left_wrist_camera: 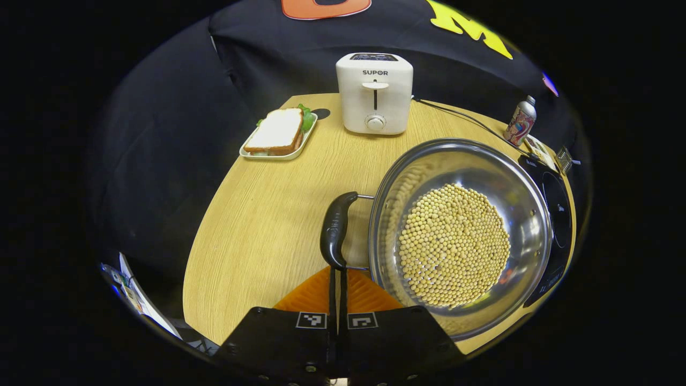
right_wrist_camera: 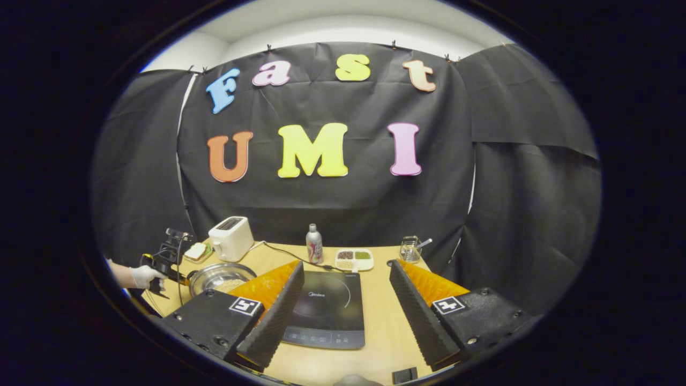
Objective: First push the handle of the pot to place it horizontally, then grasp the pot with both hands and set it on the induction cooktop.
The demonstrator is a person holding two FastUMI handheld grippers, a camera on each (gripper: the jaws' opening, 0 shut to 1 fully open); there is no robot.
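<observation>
My left gripper (left_wrist_camera: pixel 337 279) pinched closed, holding nothing, tips at pot handle (left_wrist_camera: pixel 335 230). Handle push under way, I judge. Pot (left_wrist_camera: pixel 461 236) just beside cooktop (right_wrist_camera: pixel 327 308). Right gripper (right_wrist_camera: pixel 345 300) wide open, empty. Next: nudge handle flat.

Cooktop (left_wrist_camera: pixel 557 214) mostly hidden behind pot (left_wrist_camera: pixel 461 230). Dish (right_wrist_camera: pixel 354 259) contents too small to identify. Pot's near rim cut by left gripper (left_wrist_camera: pixel 337 279).

In the left gripper view the pot (left_wrist_camera: pixel 461 236) sits centre-right, toaster (left_wrist_camera: pixel 374 93) above it, sandwich tray (left_wrist_camera: pixel 278 136) upper left, induction cooktop (left_wrist_camera: pixel 557 214) at right.
</observation>
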